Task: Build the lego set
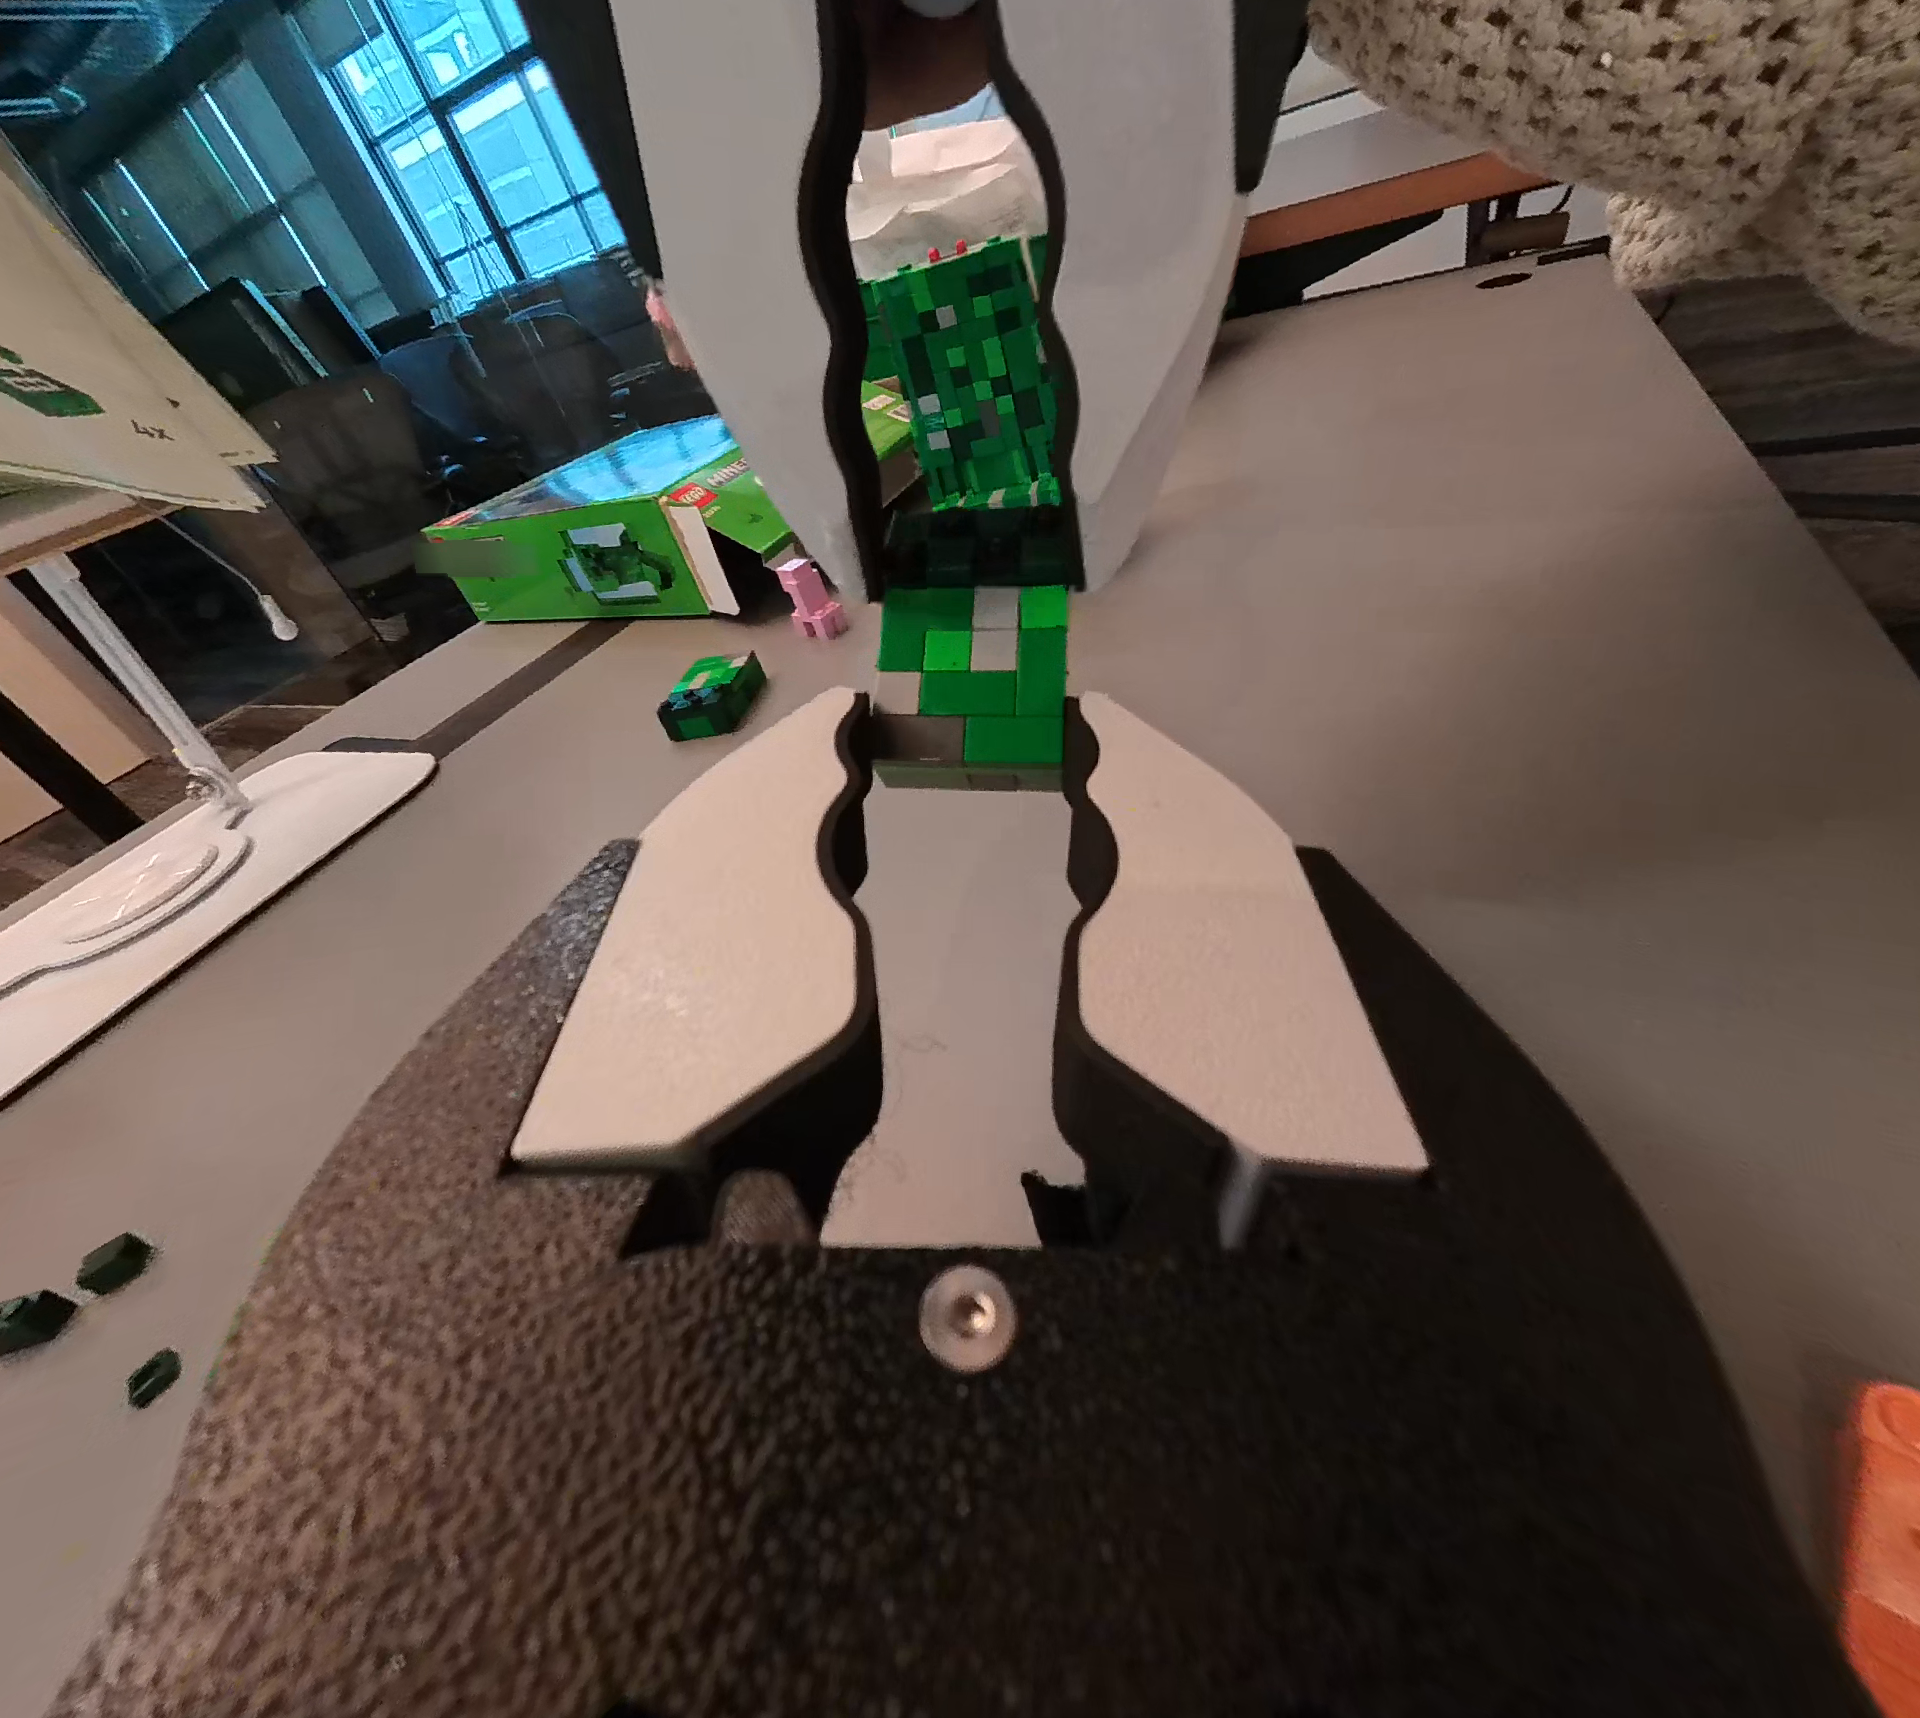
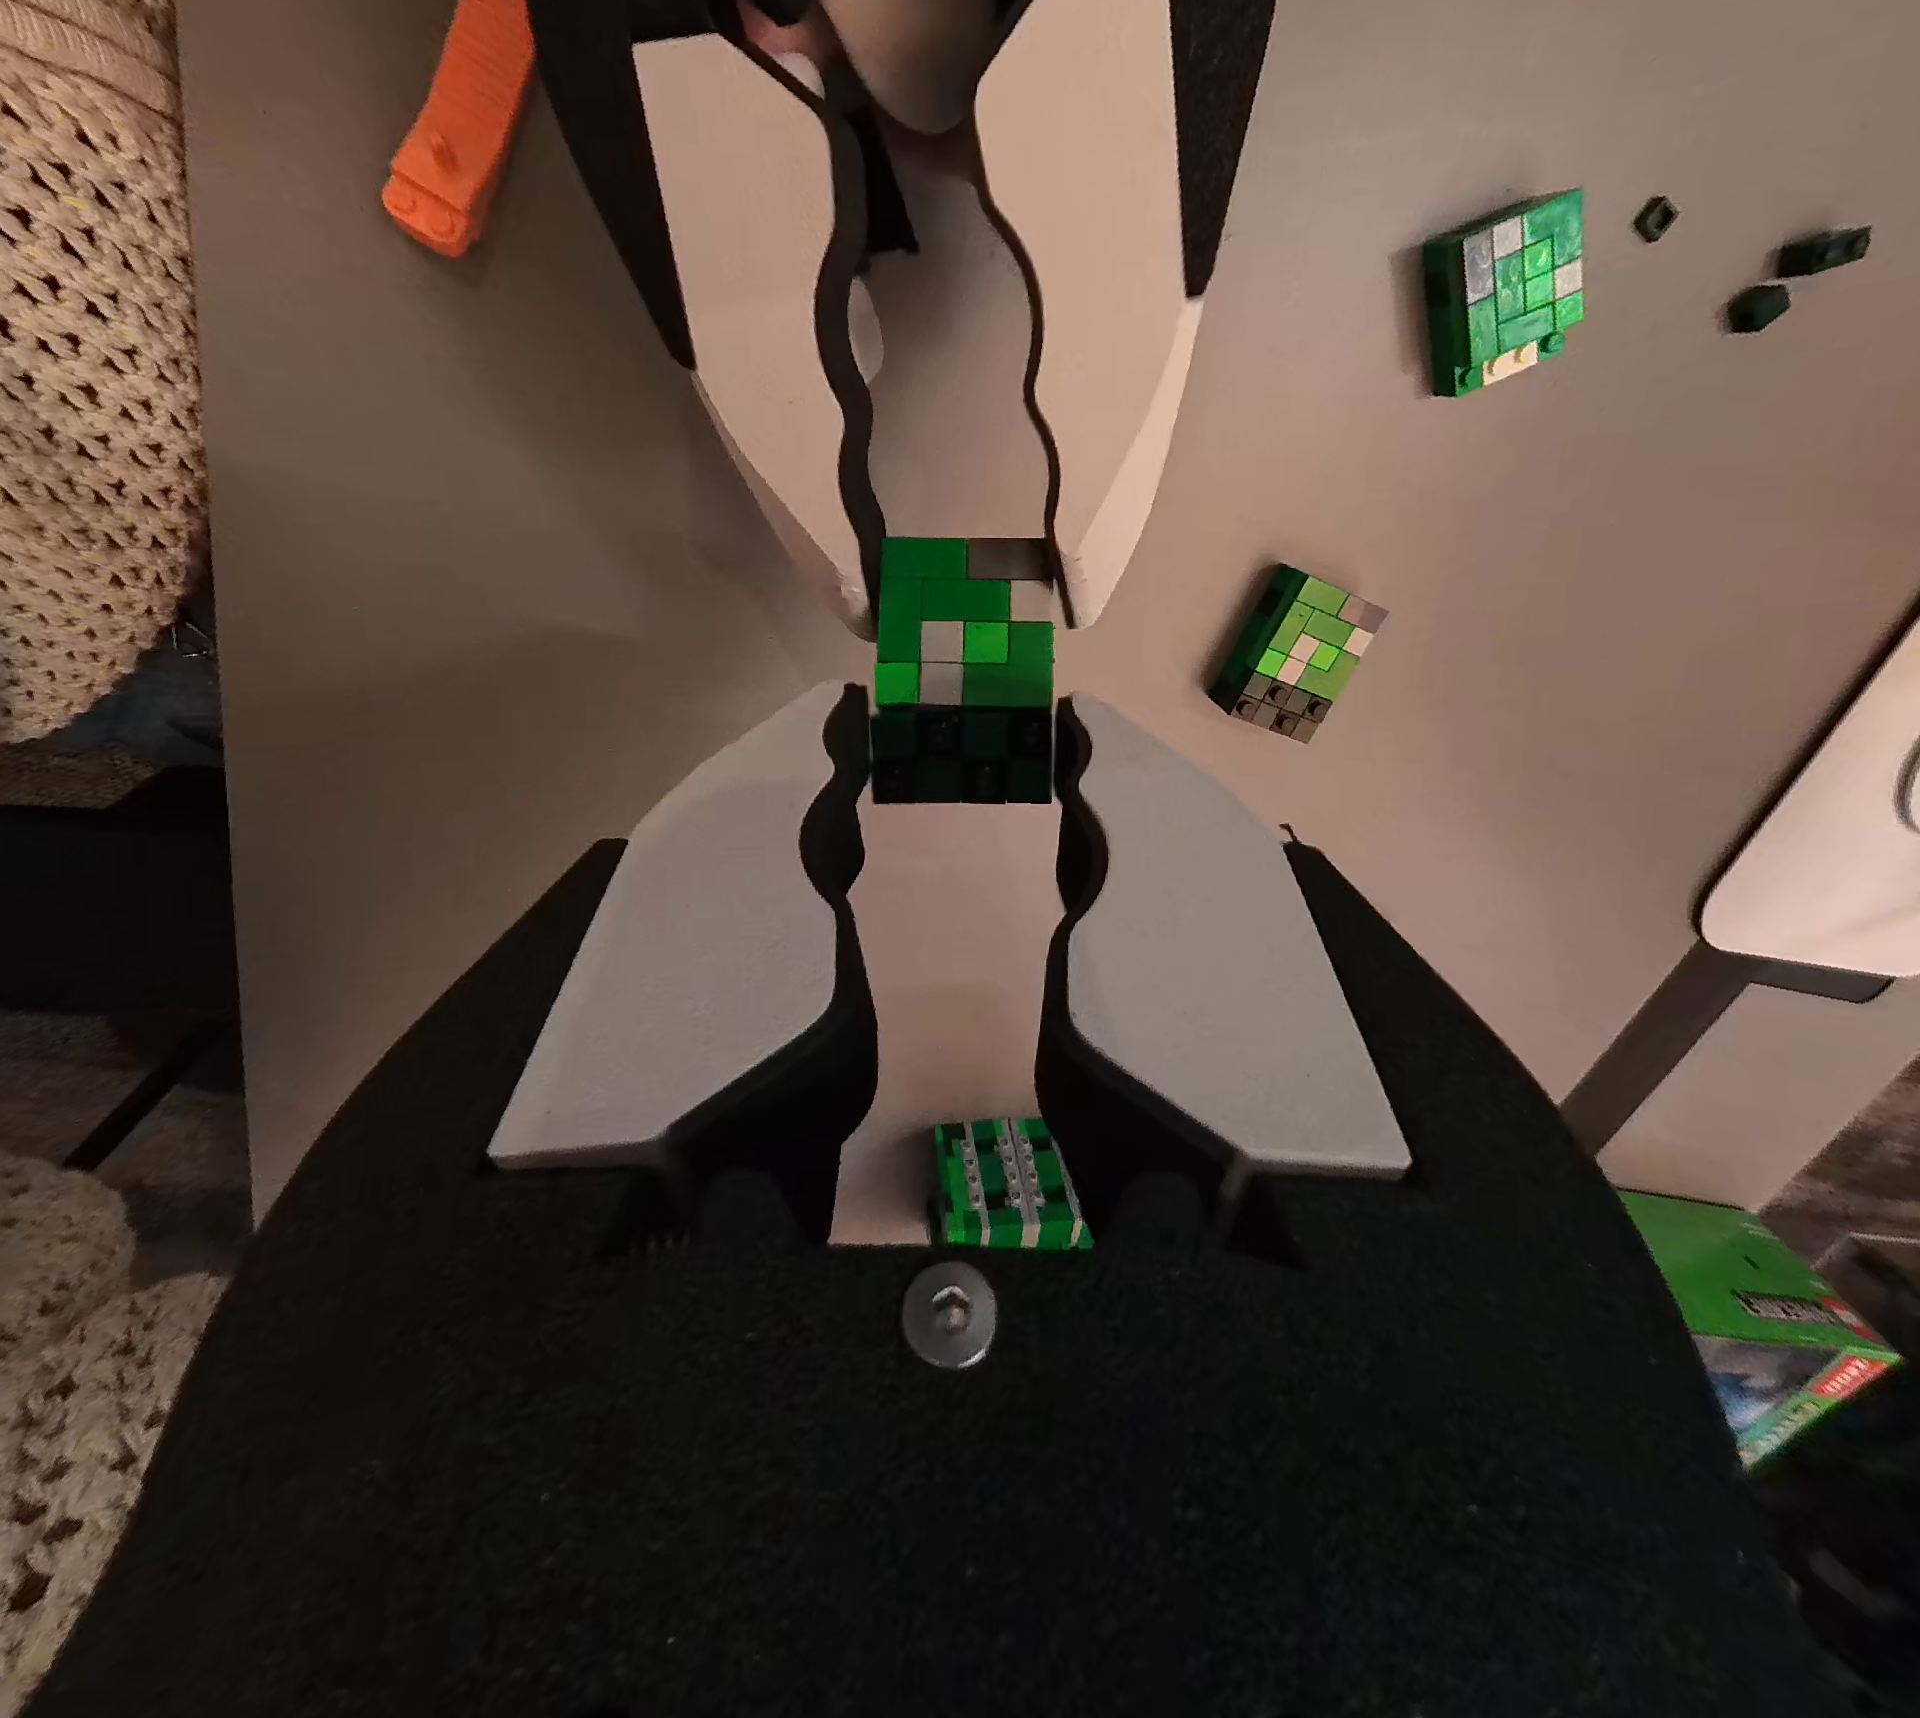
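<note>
A green lego block is held above the grey table (image 1: 1403,733) between both grippers, which meet tip to tip. Its bright green and grey tiled half (image 1: 971,681) sits in my left gripper (image 1: 971,723), which is shut on it. Its dark green studded half (image 2: 961,759) sits in my right gripper (image 2: 961,733), which is shut on it. The right gripper (image 1: 971,577) comes in from the top of the left wrist view. The left gripper (image 2: 961,598) comes in from the top of the right wrist view, on the tiled half (image 2: 961,629).
A tall green pixel-pattern lego body (image 1: 977,380), the green set box (image 1: 623,546), a pink lego figure (image 1: 816,603) and a small green-black assembly (image 1: 717,697) stand beyond. Two tiled panels (image 2: 1507,292) (image 2: 1299,650), a studded piece (image 2: 1008,1185) and small dark pieces (image 2: 1766,307) lie on the table. Less than 4 cm separates the two grippers' tips.
</note>
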A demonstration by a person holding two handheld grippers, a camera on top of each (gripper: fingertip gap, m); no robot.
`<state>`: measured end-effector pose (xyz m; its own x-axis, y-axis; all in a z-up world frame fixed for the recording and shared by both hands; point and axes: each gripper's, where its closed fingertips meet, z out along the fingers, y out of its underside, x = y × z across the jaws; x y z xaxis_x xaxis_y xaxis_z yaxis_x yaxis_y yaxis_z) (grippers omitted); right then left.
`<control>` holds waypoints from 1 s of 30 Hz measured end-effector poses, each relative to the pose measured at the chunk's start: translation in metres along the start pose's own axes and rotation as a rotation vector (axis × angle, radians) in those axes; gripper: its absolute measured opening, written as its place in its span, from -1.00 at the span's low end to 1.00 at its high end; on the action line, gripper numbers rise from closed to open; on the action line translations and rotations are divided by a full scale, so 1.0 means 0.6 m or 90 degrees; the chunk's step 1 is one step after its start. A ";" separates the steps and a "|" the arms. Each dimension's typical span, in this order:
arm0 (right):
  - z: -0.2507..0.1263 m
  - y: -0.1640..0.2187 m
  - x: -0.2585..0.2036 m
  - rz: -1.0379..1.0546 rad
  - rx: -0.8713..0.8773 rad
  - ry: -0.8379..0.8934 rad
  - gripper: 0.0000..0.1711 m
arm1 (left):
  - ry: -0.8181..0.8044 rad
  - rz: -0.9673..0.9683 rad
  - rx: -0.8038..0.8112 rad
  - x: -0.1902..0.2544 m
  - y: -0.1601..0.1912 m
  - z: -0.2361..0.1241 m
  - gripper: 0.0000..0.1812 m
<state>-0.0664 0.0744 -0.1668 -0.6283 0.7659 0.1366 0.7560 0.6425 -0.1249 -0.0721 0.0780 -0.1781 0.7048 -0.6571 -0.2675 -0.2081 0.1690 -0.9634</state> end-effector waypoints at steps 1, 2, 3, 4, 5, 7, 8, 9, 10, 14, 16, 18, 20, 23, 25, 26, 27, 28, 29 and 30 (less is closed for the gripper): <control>0.000 -0.002 0.000 -0.002 0.003 0.001 -0.60 | -0.002 -0.002 0.003 -0.002 -0.001 -0.001 -0.62; 0.000 -0.004 0.001 -0.004 0.005 0.004 -0.59 | -0.004 -0.004 0.006 -0.003 -0.002 -0.001 -0.62; -0.001 -0.005 0.001 -0.006 0.005 0.008 -0.58 | -0.005 -0.006 0.008 -0.004 -0.002 -0.002 -0.62; -0.001 -0.006 0.002 -0.007 0.006 0.009 -0.58 | -0.005 -0.008 0.009 -0.005 -0.003 -0.002 -0.62; -0.001 -0.007 0.002 -0.008 0.009 0.010 -0.58 | -0.005 -0.009 0.009 -0.005 -0.003 -0.002 -0.62; -0.001 -0.010 0.003 -0.008 0.014 0.010 -0.58 | -0.005 -0.009 0.009 -0.005 -0.003 -0.002 -0.62; 0.000 -0.010 0.004 -0.009 0.015 0.013 -0.58 | -0.006 -0.009 0.009 -0.005 -0.003 -0.002 -0.62; -0.001 -0.010 0.006 -0.009 0.017 0.018 -0.57 | -0.009 -0.008 0.009 -0.006 -0.003 -0.002 -0.62; -0.003 -0.010 0.008 -0.008 0.019 0.024 -0.56 | -0.015 -0.008 0.007 -0.009 -0.002 -0.003 -0.62; -0.025 -0.009 0.024 0.048 0.101 0.074 -0.55 | -0.065 -0.006 -0.020 -0.031 0.008 -0.007 -0.62; -0.035 -0.003 0.033 0.099 0.184 0.118 -0.54 | -0.081 -0.009 -0.027 -0.039 0.010 -0.010 -0.62; -0.032 0.020 0.029 0.157 0.252 0.146 -0.54 | -0.085 -0.015 -0.033 -0.042 0.012 -0.011 -0.62; -0.013 0.055 0.016 0.241 0.295 0.146 -0.54 | -0.081 -0.020 -0.034 -0.042 0.013 -0.011 -0.62; 0.034 0.123 -0.005 0.354 0.320 0.160 -0.54 | -0.069 -0.027 -0.040 -0.039 0.016 -0.009 -0.62; 0.069 0.161 -0.019 0.411 0.323 0.159 -0.54 | -0.059 -0.028 -0.047 -0.036 0.018 -0.007 -0.62; 0.084 0.173 -0.025 0.428 0.327 0.158 -0.55 | -0.055 -0.026 -0.049 -0.034 0.019 -0.007 -0.62; 0.096 0.183 -0.029 0.441 0.329 0.154 -0.55 | -0.049 -0.024 -0.050 -0.032 0.019 -0.006 -0.62; 0.107 0.190 -0.032 0.450 0.326 0.148 -0.54 | -0.043 -0.024 -0.051 -0.028 0.019 -0.005 -0.62; 0.114 0.195 -0.034 0.454 0.319 0.145 -0.54 | -0.038 -0.022 -0.053 -0.026 0.019 -0.005 -0.62; 0.120 0.200 -0.034 0.455 0.310 0.143 -0.54 | -0.033 -0.019 -0.056 -0.023 0.020 -0.004 -0.62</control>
<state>0.0240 0.1378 -0.2555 0.0523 0.9975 0.0484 0.7593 -0.0082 -0.6507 -0.0862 0.0875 -0.1859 0.7454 -0.6214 -0.2415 -0.2435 0.0836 -0.9663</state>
